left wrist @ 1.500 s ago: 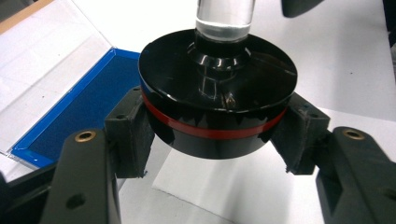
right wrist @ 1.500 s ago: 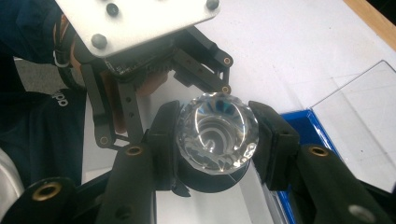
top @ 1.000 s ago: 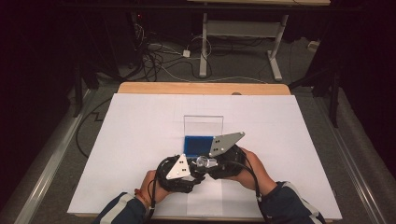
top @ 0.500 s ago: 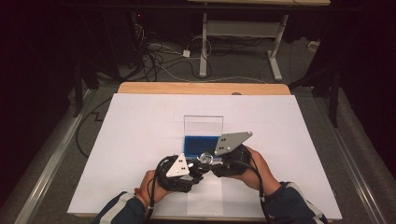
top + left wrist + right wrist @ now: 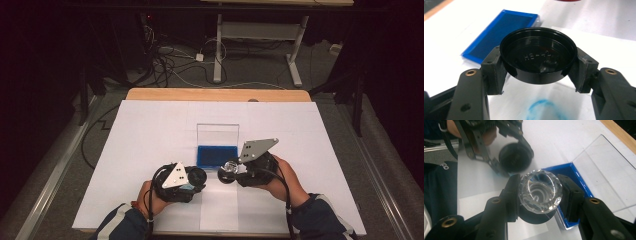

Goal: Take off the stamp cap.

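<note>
Left gripper view: my left claw (image 5: 537, 75) clamps the black cap (image 5: 538, 58) open side up, clear of the ink pad (image 5: 499, 35) ahead. My right claw (image 5: 540, 195) grips the stamp (image 5: 540, 191), clear knob toward me, ready for capping.

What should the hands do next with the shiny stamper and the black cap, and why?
Probably bring the clear faceted stamp, clamped in the right gripper, down onto the blue ink pad. The black cap is already off, shut in the left gripper and held apart from the stamp, and the pad's case lies open right beside it. A faint blue ring on the white paper suggests stamping.
</note>
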Demonstrator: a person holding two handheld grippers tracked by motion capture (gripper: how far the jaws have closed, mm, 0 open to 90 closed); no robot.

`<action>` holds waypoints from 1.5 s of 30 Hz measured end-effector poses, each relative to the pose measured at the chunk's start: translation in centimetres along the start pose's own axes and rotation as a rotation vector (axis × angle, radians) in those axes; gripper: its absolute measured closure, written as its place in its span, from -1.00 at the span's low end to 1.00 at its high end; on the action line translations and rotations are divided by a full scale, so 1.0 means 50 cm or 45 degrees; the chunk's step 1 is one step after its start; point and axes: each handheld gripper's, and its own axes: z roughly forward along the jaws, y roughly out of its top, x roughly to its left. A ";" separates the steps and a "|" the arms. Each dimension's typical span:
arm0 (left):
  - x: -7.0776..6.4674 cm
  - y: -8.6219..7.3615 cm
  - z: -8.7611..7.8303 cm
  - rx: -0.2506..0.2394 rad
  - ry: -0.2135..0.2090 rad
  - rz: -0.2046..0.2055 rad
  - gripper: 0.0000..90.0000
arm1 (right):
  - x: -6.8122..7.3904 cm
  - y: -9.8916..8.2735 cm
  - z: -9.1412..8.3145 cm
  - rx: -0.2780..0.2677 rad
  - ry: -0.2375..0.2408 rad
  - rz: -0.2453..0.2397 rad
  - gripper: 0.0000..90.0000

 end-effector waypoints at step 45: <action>0.030 -0.137 -0.149 -0.013 0.185 -0.157 -0.18 | -0.039 -0.039 -0.025 0.052 -0.069 0.061 0.26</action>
